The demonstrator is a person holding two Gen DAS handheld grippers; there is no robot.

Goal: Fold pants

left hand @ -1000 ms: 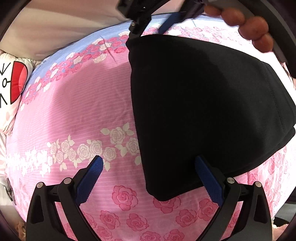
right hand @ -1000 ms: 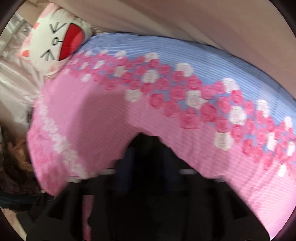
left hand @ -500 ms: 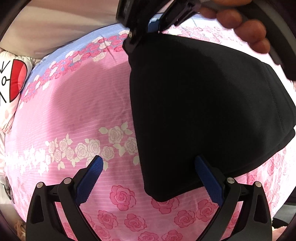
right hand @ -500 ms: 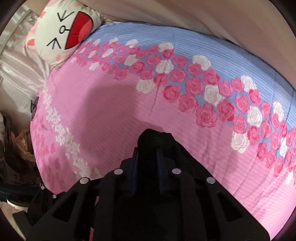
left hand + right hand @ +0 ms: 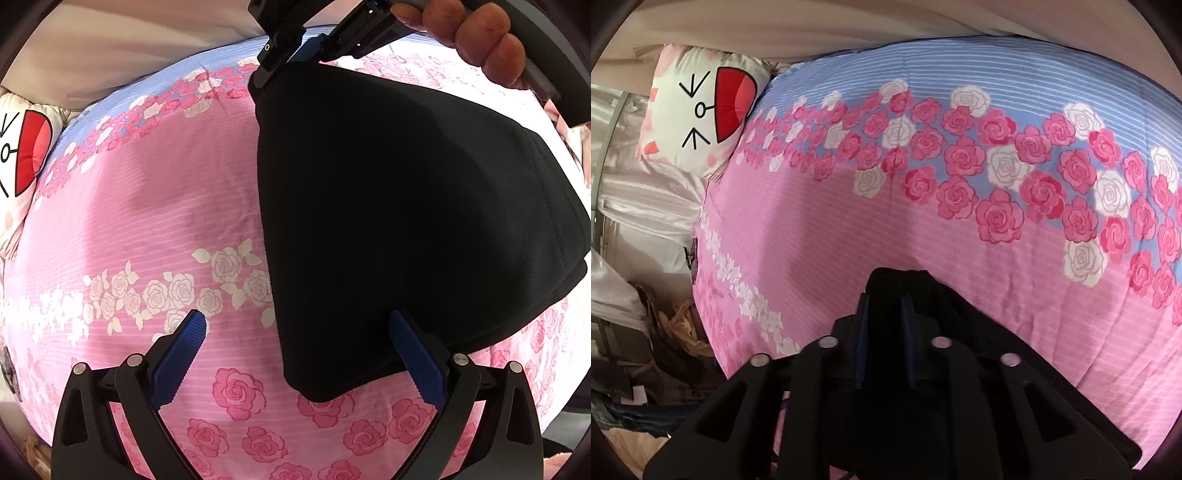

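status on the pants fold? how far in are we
Done: the black pants already lie as a compact folded slab on the floral bedspread. In hand: the right hand-held gripper is shut on the pants' far corner, while the left hand-held gripper is open around the near edge, gripping nothing. Left: probably one more fold, then release and flatten.

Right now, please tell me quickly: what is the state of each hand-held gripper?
Left hand-held gripper: open, holding nothing, near corner of the black pants between its fingers.
Right hand-held gripper: closed on the far corner of the pants.
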